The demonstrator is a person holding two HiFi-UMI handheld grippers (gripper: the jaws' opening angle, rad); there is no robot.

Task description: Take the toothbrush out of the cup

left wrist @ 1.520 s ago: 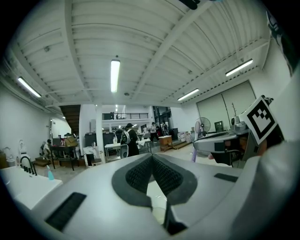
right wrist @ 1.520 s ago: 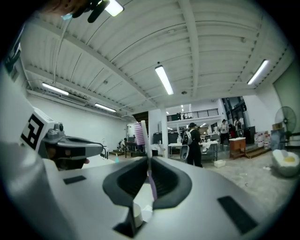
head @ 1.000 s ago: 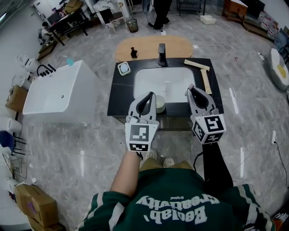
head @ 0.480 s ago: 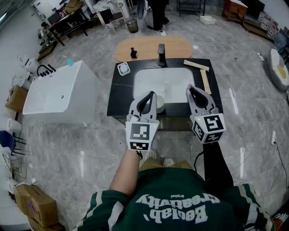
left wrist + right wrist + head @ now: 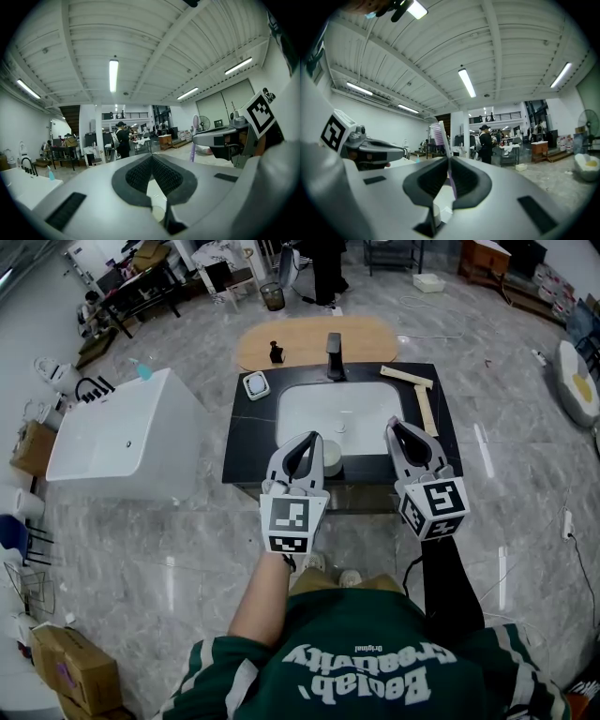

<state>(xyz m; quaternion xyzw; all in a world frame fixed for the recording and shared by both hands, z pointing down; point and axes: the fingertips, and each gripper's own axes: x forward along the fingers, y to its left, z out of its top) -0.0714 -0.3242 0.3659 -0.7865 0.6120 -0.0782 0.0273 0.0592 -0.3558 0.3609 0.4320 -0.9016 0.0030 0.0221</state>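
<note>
My right gripper [image 5: 395, 424] is held level over the right side of the white sink [image 5: 309, 409]. It is shut on a purple toothbrush [image 5: 439, 133], which stands upright between the pads with its bristle head above the jaws. The left gripper view shows the same toothbrush [image 5: 192, 149] rising from the right gripper's tip. My left gripper [image 5: 316, 436] sits level over the sink's front edge, pads [image 5: 140, 171] meeting at the tip with nothing between them. The white cup [image 5: 333, 465] stands on the black counter just right of and below the left gripper, partly hidden by it.
A black faucet [image 5: 336, 354] stands behind the basin, a soap dish [image 5: 257, 383] on the counter's back left, wooden strips [image 5: 419, 390] at the back right. An oval wooden board [image 5: 309, 340] lies behind the vanity. A white bathtub [image 5: 122, 437] stands left. A person [image 5: 328, 268] stands far back.
</note>
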